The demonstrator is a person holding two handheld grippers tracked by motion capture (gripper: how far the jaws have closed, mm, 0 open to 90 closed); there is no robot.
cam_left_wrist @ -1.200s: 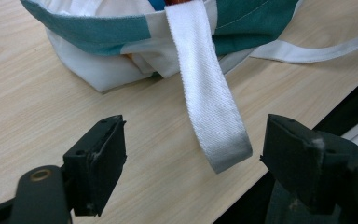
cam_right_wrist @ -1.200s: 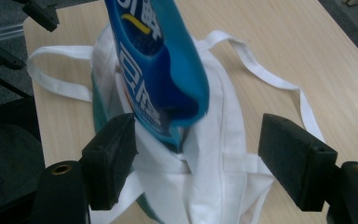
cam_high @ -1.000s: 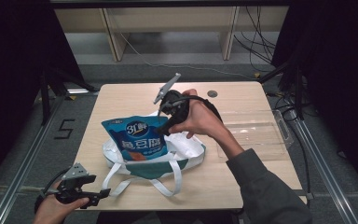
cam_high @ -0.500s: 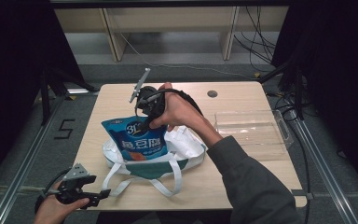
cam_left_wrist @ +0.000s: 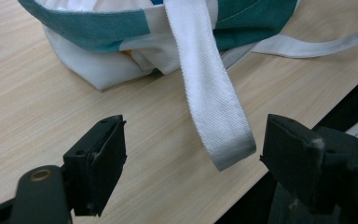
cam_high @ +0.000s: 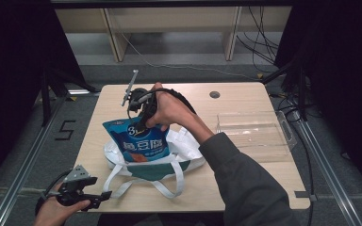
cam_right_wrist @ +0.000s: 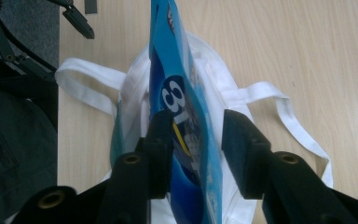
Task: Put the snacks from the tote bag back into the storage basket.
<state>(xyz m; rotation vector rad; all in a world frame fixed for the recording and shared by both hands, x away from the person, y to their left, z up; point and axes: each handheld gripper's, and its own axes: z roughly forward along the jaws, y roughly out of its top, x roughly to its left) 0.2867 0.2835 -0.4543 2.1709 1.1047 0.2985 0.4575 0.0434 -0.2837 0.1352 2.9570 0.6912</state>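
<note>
One blue snack pouch [cam_high: 139,143], one white-and-green tote bag [cam_high: 188,155] with two white straps, one clear plastic tray [cam_high: 254,132], and two claws share one table [cam_high: 245,99].

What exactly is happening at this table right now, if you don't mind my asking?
A person works with a tool in each hand. The right tool has just been closing around the top of a blue pouch that stands in a white and green tote; one jaw touches it, the other shows a gap. The left tool waits open near the table's front edge, by a tote strap.
</note>
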